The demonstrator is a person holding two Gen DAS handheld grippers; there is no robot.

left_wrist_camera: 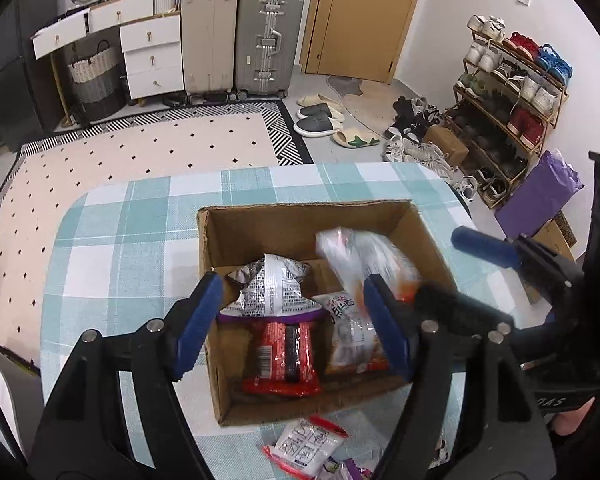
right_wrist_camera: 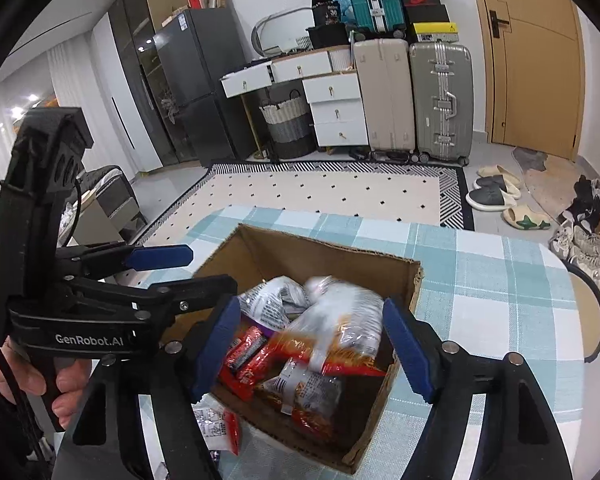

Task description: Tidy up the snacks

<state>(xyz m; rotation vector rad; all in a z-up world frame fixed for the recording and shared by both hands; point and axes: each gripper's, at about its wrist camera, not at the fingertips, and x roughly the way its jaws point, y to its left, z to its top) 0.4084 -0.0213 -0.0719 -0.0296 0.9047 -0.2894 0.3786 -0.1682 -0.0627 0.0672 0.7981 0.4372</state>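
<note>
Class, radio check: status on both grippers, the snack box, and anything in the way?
Left gripper open, right gripper open, both above the box. White-and-orange packet blurred, dropping in loose. Small packet outside the box on the table. Nothing blocking.

One open brown cardboard box [left_wrist_camera: 260, 228] beneath the fingers. Inside, four crinkly snack packets: one silver-and-purple [left_wrist_camera: 270, 290], one red [left_wrist_camera: 284, 354], one white-and-orange [left_wrist_camera: 350, 338], one blurred white-and-orange [left_wrist_camera: 364, 258]. Outside, nearer than the fingers, one white-and-red packet [left_wrist_camera: 306, 444].
</note>
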